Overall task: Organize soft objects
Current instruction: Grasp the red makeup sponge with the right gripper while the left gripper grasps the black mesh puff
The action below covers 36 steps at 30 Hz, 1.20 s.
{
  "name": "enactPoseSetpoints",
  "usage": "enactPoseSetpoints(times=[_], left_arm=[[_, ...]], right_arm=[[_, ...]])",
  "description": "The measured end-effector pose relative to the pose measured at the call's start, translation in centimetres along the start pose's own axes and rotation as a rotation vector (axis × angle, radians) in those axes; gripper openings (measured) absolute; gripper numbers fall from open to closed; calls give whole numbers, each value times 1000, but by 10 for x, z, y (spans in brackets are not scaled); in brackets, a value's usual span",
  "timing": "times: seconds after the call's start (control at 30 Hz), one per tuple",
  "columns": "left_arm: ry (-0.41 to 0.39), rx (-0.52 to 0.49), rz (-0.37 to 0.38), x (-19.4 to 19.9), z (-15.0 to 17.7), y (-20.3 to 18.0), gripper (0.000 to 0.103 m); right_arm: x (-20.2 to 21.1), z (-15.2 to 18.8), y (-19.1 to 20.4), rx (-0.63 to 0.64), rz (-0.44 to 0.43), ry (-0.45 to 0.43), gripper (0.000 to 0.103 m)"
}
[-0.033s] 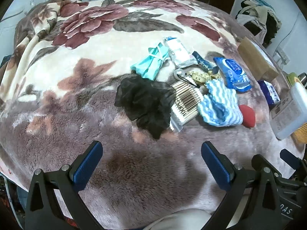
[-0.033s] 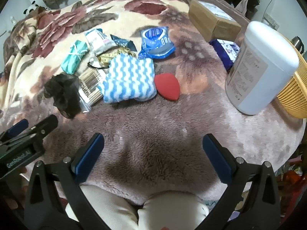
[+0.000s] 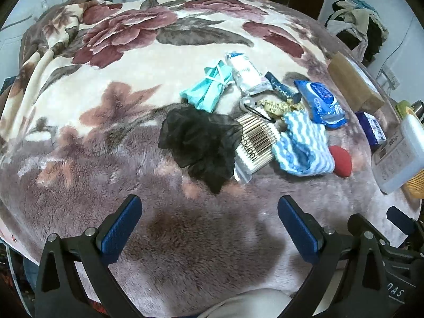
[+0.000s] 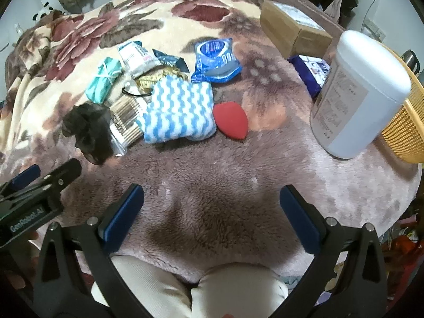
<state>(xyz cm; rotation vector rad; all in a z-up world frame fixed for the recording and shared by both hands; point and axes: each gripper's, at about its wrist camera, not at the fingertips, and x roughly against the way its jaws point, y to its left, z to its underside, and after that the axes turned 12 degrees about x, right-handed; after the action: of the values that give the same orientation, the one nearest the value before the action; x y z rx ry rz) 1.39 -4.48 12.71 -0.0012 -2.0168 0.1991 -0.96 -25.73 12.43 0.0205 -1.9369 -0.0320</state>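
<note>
No change is seen since before: both the left gripper and right gripper are held wide, empty, above fuzzy blanket; crinkled black mesh lies ahead.

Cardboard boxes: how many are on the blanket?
2, end to end at the blanket's far right edge: the farther box and the nearer box.
</note>
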Motion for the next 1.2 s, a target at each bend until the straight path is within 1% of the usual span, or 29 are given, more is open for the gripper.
enactPoseSetpoints(times=[0.2,0.43,0.57,0.6,0.67,0.7,0.73,0.83,0.93,1.0,1.2], left_arm=[[-6,-6,-2,-5,-2,-4,103],[0,2,-3,-8,-6,1,103],[11,23,-12,-15,-11,9,103],[13,30,-14,-16,-12,11,103],[15,39,-20,-19,-14,16,103],[16,42,-22,-21,-15,18,103],[17,45,-24,-22,-16,20,103],[15,53,-30,-26,-20,25,103],[24,65,-28,-32,-25,31,103],[31,76,-26,-34,-28,34,103],[59,114,-8,-45,-37,41,103]], right_arm=[[2,-11,11,-10,-3,-15,103],[3,-11,5,-20,-20,-29,102],[0,-13,-1,-26,-19,-45,101],[-2,-15,-3,-26,-14,-51,100],[-11,-24,-8,-7,11,-48,92],[-16,-27,-10,5,18,-45,86],[-23,-31,-12,23,33,-36,76],[-45,-41,-19,59,58,7,60],[-64,-47,-25,90,70,48,57],[-74,-50,-27,103,56,69,57],[-99,-58,-24,134,35,98,56]])
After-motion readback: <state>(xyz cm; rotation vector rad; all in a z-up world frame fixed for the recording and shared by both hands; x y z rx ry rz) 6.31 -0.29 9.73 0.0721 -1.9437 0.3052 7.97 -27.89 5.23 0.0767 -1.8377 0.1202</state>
